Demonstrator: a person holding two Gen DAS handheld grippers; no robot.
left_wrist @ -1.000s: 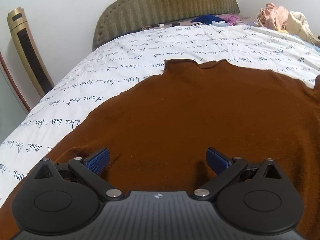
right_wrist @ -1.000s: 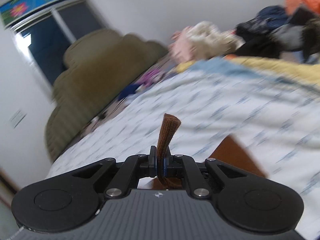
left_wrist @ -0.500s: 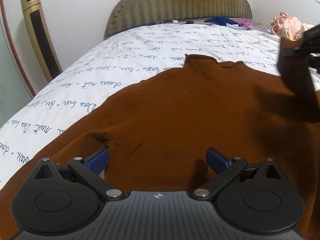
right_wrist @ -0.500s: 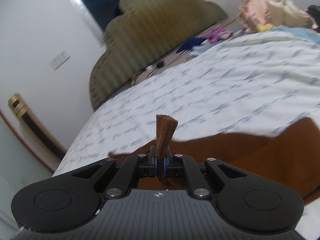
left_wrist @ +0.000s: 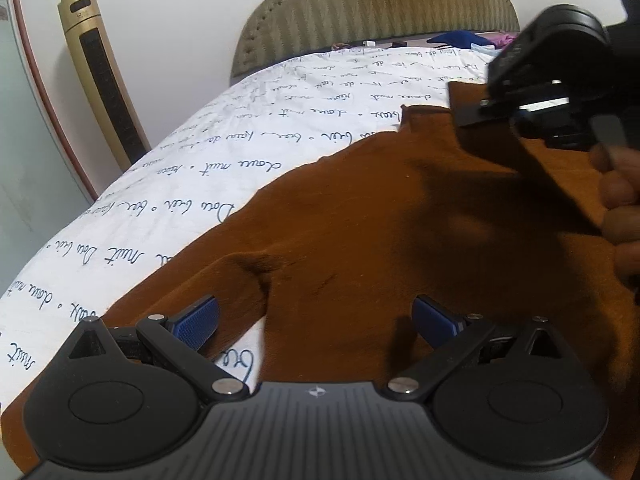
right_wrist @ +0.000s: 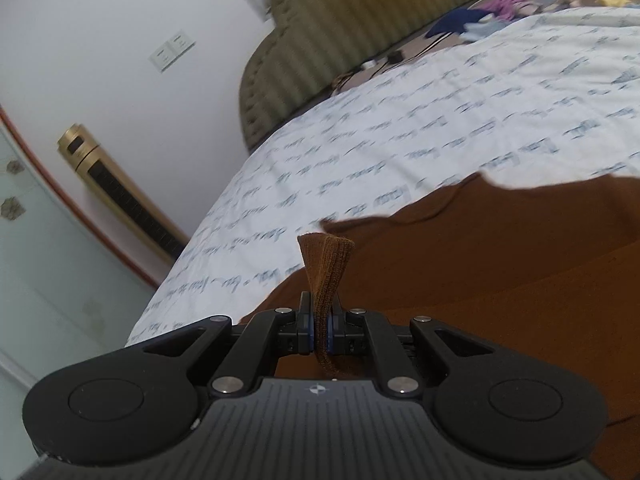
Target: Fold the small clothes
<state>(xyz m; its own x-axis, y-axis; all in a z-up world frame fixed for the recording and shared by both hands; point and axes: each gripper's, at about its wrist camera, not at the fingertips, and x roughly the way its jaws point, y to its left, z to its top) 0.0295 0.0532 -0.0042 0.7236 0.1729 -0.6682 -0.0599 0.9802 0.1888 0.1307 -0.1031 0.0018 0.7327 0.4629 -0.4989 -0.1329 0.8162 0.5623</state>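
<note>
You clamped the right gripper (right_wrist: 320,330) on the brown sweater's (left_wrist: 380,232) cuff, carrying that sleeve across the body spread on the bed (left_wrist: 248,136), presumably to fold it. Your left gripper (left_wrist: 316,320), jaws wide and empty, hovered low centre.

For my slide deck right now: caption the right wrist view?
Right gripper, jaws shut on a brown sweater's ribbed cuff, above the script-printed bedsheet.

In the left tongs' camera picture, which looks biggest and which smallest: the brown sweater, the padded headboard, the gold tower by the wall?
1. Brown sweater, filling most of the bed.
2. Padded headboard.
3. Gold tower, smallest.
The sweater lies nearest the camera, so its lead is partly nearness.
</note>
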